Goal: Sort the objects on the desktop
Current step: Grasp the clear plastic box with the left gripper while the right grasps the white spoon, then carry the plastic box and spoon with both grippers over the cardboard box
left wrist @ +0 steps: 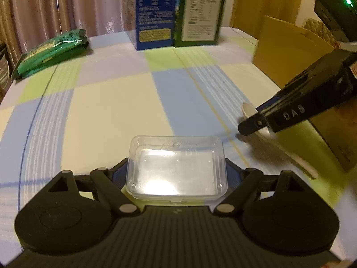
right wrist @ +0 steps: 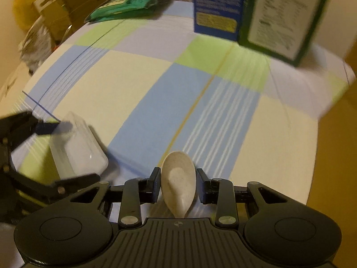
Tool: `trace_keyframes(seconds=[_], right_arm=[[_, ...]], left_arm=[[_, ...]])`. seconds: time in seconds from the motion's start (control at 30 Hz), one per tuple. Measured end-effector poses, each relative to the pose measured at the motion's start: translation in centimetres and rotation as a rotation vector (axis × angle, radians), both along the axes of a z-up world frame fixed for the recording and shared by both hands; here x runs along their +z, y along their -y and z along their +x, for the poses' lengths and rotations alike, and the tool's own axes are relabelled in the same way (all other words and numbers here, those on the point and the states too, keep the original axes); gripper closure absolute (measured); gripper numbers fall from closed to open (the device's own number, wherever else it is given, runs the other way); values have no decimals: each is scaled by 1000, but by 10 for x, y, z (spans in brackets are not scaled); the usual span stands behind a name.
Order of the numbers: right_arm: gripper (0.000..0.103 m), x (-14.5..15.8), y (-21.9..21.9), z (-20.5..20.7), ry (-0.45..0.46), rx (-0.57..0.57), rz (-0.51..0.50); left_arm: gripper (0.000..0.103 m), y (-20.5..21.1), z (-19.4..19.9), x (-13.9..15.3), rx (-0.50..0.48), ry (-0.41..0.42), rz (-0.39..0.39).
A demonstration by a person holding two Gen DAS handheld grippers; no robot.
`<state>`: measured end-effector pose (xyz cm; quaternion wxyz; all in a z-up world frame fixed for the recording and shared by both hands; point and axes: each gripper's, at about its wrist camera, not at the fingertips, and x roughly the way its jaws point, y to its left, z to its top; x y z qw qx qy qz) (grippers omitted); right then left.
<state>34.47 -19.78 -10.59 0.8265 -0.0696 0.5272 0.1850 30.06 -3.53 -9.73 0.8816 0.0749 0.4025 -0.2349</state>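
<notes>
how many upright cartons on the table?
2, side by side at the table's far edge: the blue carton on the left, the green carton touching its right. None seem hidden.

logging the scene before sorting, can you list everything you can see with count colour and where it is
clear plastic box: 1, transparent, lid shut, between the left gripper's fingers at the near edge of the cloth
spoon: 1, off-white, between the right gripper's fingers, bowl pointing away
green packet: 1, green, lying flat at the far left of the table
blue carton: 1, dark blue, upright at the far edge
green carton: 1, dark green, upright just right of the blue one
cardboard box: 1, brown, far right
tablecloth: 1, checked cream, blue, green and lilac, covering the table
left gripper: 1, black, clamped on the box
right gripper: 1, black, closed on the spoon
</notes>
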Motion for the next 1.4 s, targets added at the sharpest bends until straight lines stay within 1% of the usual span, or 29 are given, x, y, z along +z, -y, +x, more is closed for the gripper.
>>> trace_keyframes(seconds=[0.07, 0.13, 0.2, 0.27, 0.4, 0.6, 0.67, 0.73, 0.83, 1.1, 1.4], right_arm=[[73, 4, 4, -16, -20, -38, 26], [73, 8, 6, -33, -33, -50, 47], [73, 12, 10, -56, -45, -62, 62], [73, 15, 15, -79, -45, -74, 76], [73, 20, 32, -131, -37, -132, 106], [73, 28, 51, -198, 19, -226, 132], [73, 31, 52, -215, 44, -245, 133], [73, 33, 55, -228, 47, -267, 160], [73, 39, 57, -241, 60, -280, 175], [73, 63, 63, -264, 127, -285, 190], [73, 85, 85, -286, 180, -328, 228]], left_arm=[[21, 3, -17, 2, -9, 3, 8], [21, 4, -36, 5, -12, -2, 4], [21, 3, -56, 9, 1, -14, -18], [21, 3, -75, 12, 8, -20, -38], [21, 9, -112, 19, 4, -10, -35], [21, 15, -155, 28, 33, -13, -58], [21, 18, -166, 30, 52, -14, -50], [21, 19, -174, 32, 76, -31, -66], [21, 21, -186, 35, 106, -43, -69], [21, 28, -214, 48, 136, -59, -74], [21, 51, -235, 68, 100, -36, -66]])
